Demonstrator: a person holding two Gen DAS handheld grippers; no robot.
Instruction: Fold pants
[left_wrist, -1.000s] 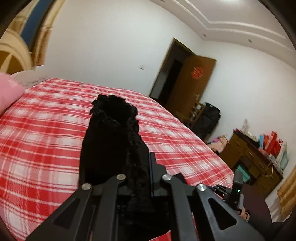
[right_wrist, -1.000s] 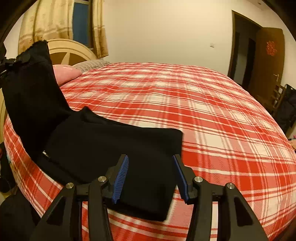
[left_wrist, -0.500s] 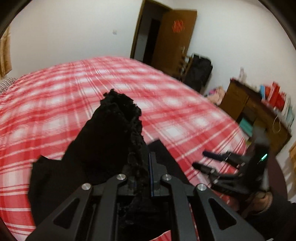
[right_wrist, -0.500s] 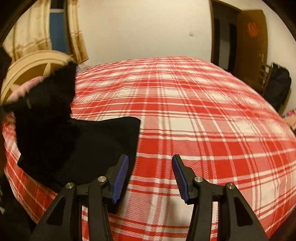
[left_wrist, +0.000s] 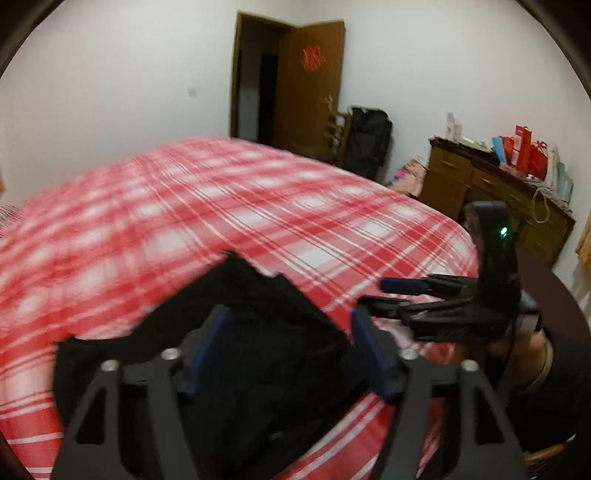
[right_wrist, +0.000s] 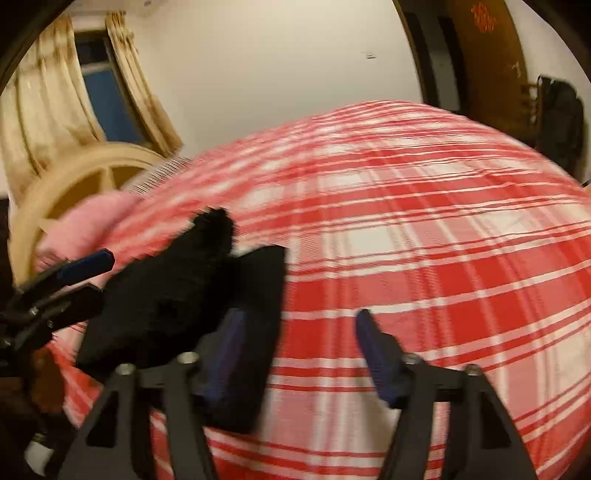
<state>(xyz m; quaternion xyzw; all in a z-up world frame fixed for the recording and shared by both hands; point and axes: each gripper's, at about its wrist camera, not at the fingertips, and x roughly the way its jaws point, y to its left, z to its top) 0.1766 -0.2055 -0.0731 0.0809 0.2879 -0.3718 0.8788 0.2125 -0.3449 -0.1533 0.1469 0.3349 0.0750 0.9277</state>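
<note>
Pants (left_wrist: 258, 354), black and soft with a fuzzy, ragged hem, lie bunched on the bed (left_wrist: 229, 206) at its near edge, straight ahead of the left gripper (left_wrist: 286, 350), whose jaws stand open with the cloth between and below them. The right gripper (right_wrist: 295, 354) also has open jaws, empty over the red plaid sheet, with the pants just beside its left jaw. The thick, limp heap could slump or slide off the edge, and the loose top layer could unfold if nudged by either jaw.
</note>
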